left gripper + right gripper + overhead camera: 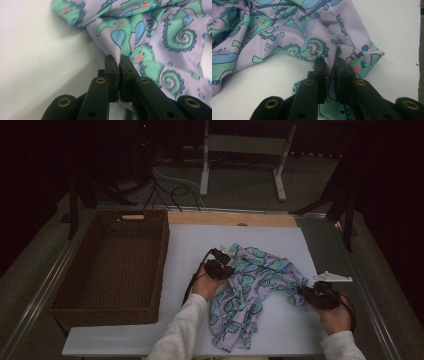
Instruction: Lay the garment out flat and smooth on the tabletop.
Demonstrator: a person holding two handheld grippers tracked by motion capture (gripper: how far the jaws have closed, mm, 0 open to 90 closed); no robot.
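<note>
High view: the patterned cloth (250,290) lies crumpled on the white board (190,245), spread between the two grippers, with a long tail hanging toward the person's edge. The left gripper (222,262) sits at the cloth's left margin, the right gripper (305,292) at its right end; both hands are behind their grippers, sleeves pale. Left of the left gripper, well apart from it, stands the wicker basket (65,270), its floor bare. This view is dim, and jaw contact cannot be read from it. Left gripper view: the jaws are clenched, pads all but meeting, with a thin fold of the cloth (140,32) pinched between their tips; the fabric rises ahead and to the right of the jaws, bare board to their left. The lilac ground and green sea-creature print with blue spirals are legible here, unlike from above. Right gripper view: the jaws grip a bunched edge of the cloth (287,32); a narrow gap shows between the pads, probably filled by fabric, though shadow there makes it hard to confirm. The cloth runs ahead and to the left of these jaws, a corner poking out just right of them, and more fabric passes under the gripper body. Bare board lies to the right.
</note>
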